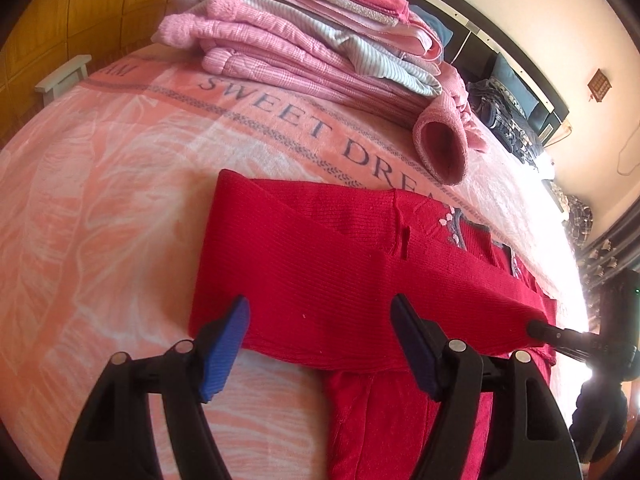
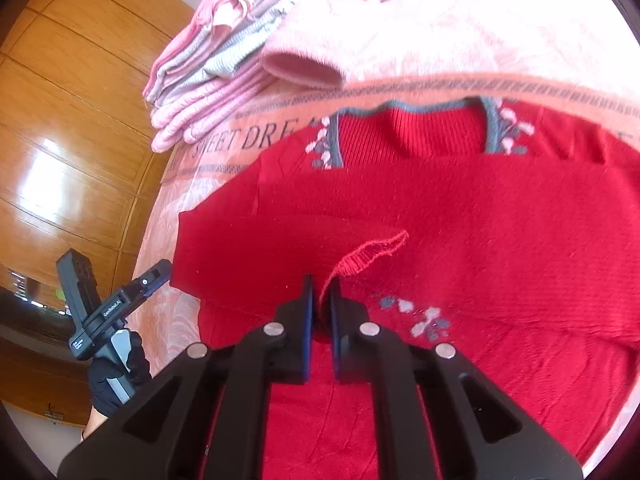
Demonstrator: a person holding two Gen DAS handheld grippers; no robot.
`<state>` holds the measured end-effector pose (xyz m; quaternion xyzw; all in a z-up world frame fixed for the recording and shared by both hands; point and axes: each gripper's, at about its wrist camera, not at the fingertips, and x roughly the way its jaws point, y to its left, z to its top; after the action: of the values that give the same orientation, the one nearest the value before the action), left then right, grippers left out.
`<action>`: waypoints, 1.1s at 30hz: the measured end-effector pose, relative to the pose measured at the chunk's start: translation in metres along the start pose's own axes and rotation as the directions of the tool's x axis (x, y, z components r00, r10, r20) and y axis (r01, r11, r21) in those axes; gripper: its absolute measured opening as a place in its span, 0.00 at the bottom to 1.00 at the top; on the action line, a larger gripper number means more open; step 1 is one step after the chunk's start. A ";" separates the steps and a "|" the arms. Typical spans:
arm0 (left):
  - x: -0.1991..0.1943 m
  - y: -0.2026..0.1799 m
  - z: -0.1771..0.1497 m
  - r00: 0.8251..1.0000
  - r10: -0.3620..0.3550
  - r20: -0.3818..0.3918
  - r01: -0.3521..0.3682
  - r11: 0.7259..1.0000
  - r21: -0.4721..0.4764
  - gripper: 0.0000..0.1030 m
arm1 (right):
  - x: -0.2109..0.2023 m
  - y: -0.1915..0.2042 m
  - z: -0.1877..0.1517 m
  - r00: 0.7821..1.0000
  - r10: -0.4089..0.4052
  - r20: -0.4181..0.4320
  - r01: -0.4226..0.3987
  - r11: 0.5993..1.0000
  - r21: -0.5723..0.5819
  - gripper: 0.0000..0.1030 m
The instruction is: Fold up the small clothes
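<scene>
We see the red sweater point(image 2: 460, 224) spread on the bed's pink blanket point(image 1: 100, 200), one sleeve folded across its body. Our right tool point(image 2: 320, 300) is clenched on that sleeve's cuff, while our left tool point(image 1: 320, 344) hangs released over the sweater's side edge. Folded pink clothes point(image 1: 288, 44) are stacked beyond it.

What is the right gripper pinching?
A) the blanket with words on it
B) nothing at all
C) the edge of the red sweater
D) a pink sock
C: in the right wrist view the right gripper has its jaws closed on a ribbed edge of the red sweater, while the pink blanket lies underneath, ungripped.
</scene>
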<state>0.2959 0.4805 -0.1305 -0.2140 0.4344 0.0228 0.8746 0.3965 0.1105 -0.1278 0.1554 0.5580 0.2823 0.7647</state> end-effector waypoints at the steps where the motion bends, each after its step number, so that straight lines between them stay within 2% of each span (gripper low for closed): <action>1: 0.002 -0.004 0.001 1.000 -0.005 -0.001 0.005 1.000 0.001 0.71 | -0.011 -0.001 0.004 1.000 -0.011 0.017 0.012 1.000 -0.010 0.05; 6: 0.014 -0.030 0.000 1.000 -0.015 -0.006 0.015 0.999 0.037 0.71 | -0.072 -0.030 0.010 0.993 -0.067 0.096 0.068 0.998 -0.011 0.05; 13: 0.036 -0.070 -0.006 0.999 -0.011 -0.046 0.016 0.994 0.104 0.71 | -0.132 -0.105 -0.008 0.974 -0.162 0.158 0.149 0.985 0.091 0.05; 18: 0.050 -0.089 -0.010 0.998 0.051 -0.044 -0.045 0.989 0.138 0.71 | -0.132 -0.149 -0.030 0.967 -0.211 0.140 0.188 0.969 0.159 0.06; 24: 0.061 -0.098 -0.015 0.996 0.046 -0.077 -0.033 0.987 0.157 0.71 | -0.097 -0.180 -0.051 0.969 -0.237 0.072 0.219 0.956 0.198 0.08; 26: 0.063 -0.097 -0.015 0.996 0.043 -0.084 -0.030 0.988 0.154 0.71 | -0.093 -0.183 -0.055 0.967 -0.246 0.059 0.230 0.952 0.203 0.13; 28: 0.061 -0.094 -0.013 0.996 0.043 -0.077 -0.032 0.988 0.149 0.71 | -0.095 -0.184 -0.056 0.969 -0.241 0.062 0.225 0.954 0.200 0.14; 30: 0.058 -0.093 -0.010 0.997 0.040 -0.064 -0.030 0.988 0.155 0.72 | -0.103 -0.185 -0.055 0.969 -0.234 0.080 0.214 0.955 0.203 0.19; 33: 0.054 -0.092 -0.007 0.998 0.034 -0.049 -0.025 0.986 0.164 0.73 | -0.115 -0.190 -0.049 0.974 -0.192 0.118 0.161 0.958 0.236 0.25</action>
<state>0.3450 0.3861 -0.1431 -0.1356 0.4606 -0.0055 0.8772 0.3749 -0.1132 -0.1613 0.2099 0.5429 0.1362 0.8017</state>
